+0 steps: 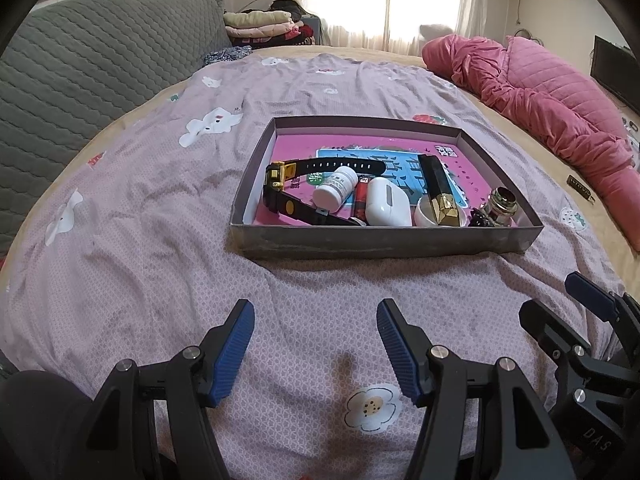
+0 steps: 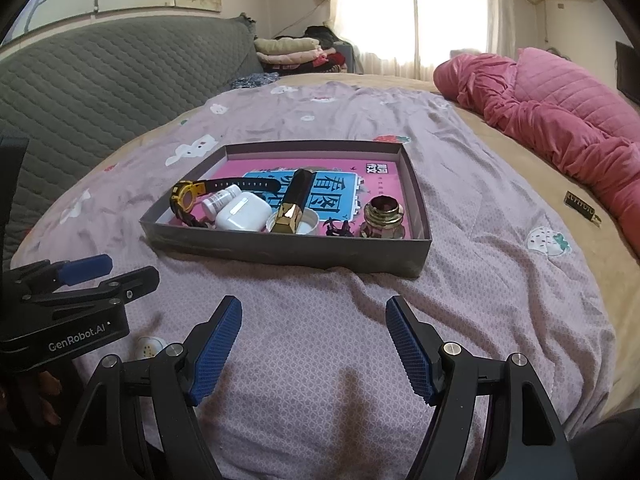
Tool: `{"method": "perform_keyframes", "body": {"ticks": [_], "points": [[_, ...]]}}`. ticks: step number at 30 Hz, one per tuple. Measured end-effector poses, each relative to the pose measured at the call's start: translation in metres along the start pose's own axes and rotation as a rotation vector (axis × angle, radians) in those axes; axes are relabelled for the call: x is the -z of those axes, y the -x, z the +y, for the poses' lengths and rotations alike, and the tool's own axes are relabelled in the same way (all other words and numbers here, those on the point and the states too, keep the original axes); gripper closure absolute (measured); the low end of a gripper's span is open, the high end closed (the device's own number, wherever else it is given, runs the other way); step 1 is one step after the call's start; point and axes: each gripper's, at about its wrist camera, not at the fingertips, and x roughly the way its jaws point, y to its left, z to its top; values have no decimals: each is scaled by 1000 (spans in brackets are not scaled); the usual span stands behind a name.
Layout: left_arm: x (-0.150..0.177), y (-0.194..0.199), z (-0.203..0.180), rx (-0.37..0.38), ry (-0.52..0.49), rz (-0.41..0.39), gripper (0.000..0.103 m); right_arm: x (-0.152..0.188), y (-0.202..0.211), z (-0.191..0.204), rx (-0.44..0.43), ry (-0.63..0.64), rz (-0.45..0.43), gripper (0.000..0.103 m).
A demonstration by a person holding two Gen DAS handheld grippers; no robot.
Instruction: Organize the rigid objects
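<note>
Both grippers, left gripper and right gripper, hung wide and empty while your light, slippery earbud case lay in the box; grip its flat sides.

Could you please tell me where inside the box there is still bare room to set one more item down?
The box is bare along its far wall, behind the watch and black tube. The near wall is crowded from watch to jar.
</note>
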Motion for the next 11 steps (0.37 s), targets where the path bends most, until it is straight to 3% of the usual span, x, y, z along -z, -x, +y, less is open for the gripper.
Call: {"method": "perform_keyframes", "body": {"ticks": [11], "points": [[-2,-7,7,7,24,27,40,1,-7,-6,7,-22,20,27]]}}
